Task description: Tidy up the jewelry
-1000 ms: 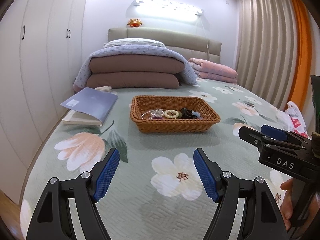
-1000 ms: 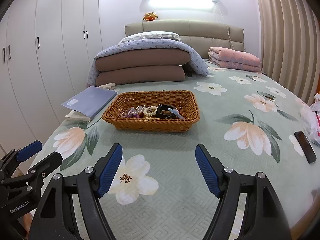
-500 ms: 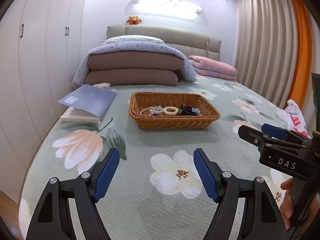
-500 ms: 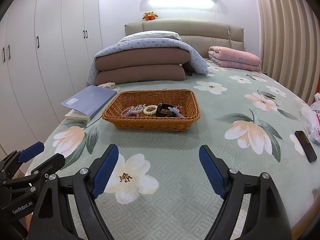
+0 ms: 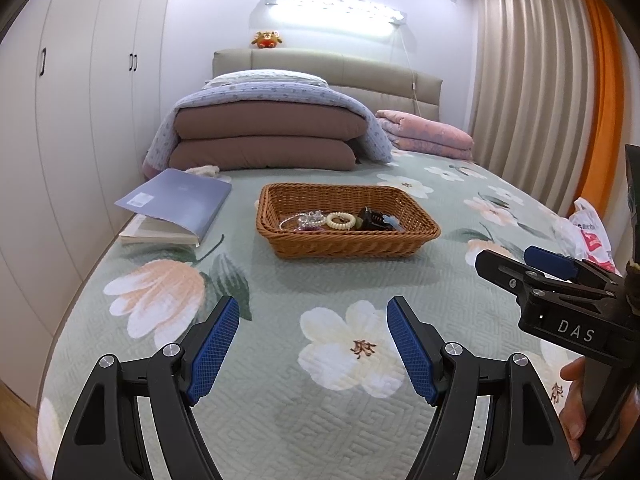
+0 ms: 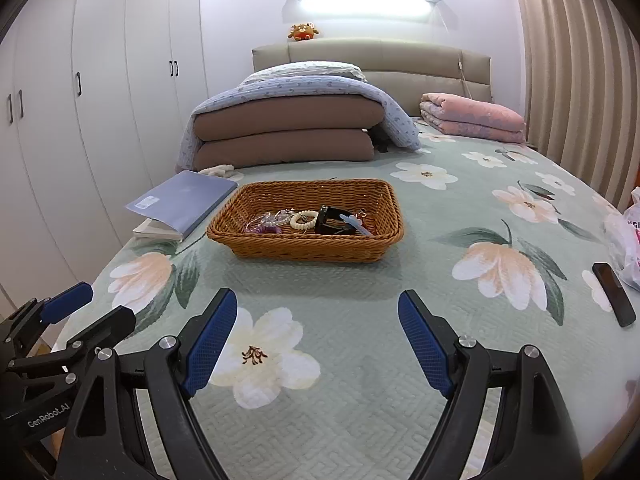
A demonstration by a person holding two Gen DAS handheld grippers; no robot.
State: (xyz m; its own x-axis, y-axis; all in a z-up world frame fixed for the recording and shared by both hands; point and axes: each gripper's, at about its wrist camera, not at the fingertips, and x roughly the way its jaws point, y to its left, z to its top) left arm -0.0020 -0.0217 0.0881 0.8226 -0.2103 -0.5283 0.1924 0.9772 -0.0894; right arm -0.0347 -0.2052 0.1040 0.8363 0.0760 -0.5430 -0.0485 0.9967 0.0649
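Note:
A brown wicker basket (image 5: 352,242) (image 6: 304,248) sits on the floral bedspread in the middle of the bed. In it lie a cream bead bracelet (image 5: 341,221) (image 6: 303,220), clear and purple bead pieces (image 5: 306,219) (image 6: 268,222), a black clip (image 5: 370,217) (image 6: 334,222) and a light blue piece (image 6: 354,222). My left gripper (image 5: 313,338) is open and empty, low over the bedspread well short of the basket. My right gripper (image 6: 318,330) is open and empty, also short of the basket. Each gripper shows at the edge of the other's view.
A blue folder on a book (image 5: 176,200) (image 6: 182,200) lies left of the basket. Folded brown and lilac quilts (image 5: 268,136) and a pink blanket (image 6: 472,118) are at the headboard. A black phone (image 6: 614,294) and a plastic bag (image 5: 588,232) lie at the right edge. Wardrobes line the left.
Both views dipped slightly then lifted, and both grippers edged a little toward the basket. The right gripper's jaws opened a bit wider. Nothing in the basket moved.

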